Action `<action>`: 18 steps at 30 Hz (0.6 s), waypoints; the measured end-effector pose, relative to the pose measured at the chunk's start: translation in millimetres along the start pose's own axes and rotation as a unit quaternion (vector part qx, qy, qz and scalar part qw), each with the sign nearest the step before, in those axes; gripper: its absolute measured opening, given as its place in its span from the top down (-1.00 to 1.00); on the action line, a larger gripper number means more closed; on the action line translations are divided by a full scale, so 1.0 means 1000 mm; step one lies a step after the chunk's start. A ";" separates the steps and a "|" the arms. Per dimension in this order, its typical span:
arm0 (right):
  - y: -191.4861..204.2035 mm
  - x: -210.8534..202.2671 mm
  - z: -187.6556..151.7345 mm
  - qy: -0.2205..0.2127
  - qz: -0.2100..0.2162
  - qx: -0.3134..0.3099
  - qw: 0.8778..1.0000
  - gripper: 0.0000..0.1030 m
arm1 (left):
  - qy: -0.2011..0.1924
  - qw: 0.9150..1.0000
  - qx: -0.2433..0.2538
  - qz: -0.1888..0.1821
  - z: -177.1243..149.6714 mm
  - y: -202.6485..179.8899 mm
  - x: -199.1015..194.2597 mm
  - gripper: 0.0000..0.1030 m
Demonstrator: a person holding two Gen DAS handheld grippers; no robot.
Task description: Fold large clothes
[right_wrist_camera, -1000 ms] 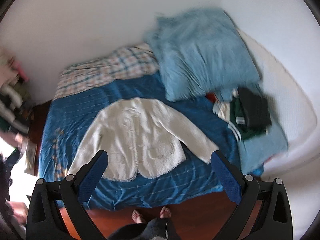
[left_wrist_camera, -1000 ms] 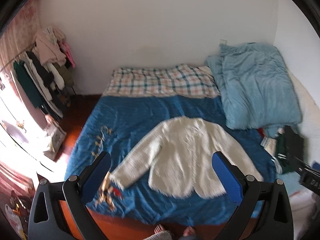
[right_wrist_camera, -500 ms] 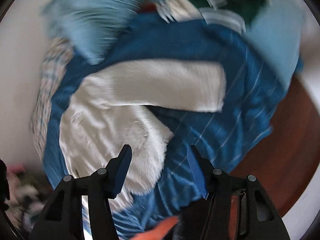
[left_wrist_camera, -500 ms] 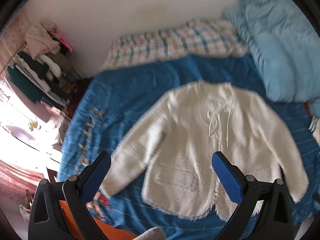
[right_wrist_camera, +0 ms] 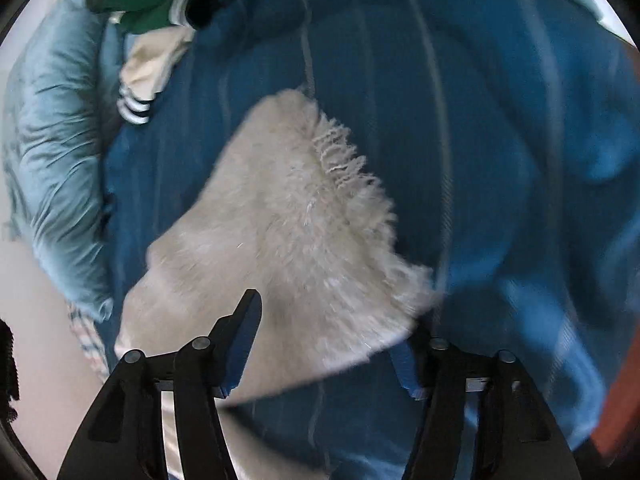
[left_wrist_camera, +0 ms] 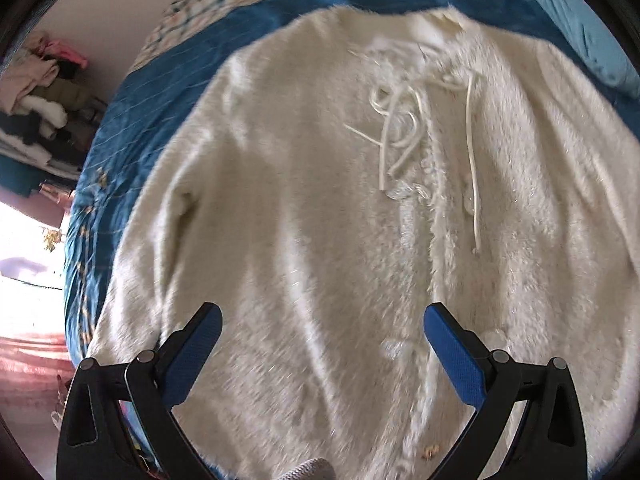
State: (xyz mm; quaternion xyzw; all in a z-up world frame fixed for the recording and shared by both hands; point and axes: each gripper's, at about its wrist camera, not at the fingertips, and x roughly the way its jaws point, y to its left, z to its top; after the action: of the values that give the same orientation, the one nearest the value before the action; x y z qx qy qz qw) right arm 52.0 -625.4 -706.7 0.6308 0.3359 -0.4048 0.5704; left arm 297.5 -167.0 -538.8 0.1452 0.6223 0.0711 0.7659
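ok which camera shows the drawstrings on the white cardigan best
The left wrist view. It looks down on the cardigan front, with the drawstrings loose below the neckline. The right wrist view shows only one fringed sleeve cuff on the blue bedspread, no strings.

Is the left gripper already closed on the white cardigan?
No, the left gripper is wide open above the white fuzzy cardigan, with its blue pads far apart.
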 end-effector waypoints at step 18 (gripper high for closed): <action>0.122 0.042 -0.002 -0.028 0.067 0.003 0.997 0.90 | -0.018 1.000 0.020 -0.004 0.041 0.011 0.017 -1.00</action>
State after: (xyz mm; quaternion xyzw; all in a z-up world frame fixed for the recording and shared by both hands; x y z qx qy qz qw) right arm 178.7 -640.2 -689.4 0.6423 0.2751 -0.3840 0.6036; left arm 341.4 -157.2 -543.8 0.1593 0.6099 0.0527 0.7745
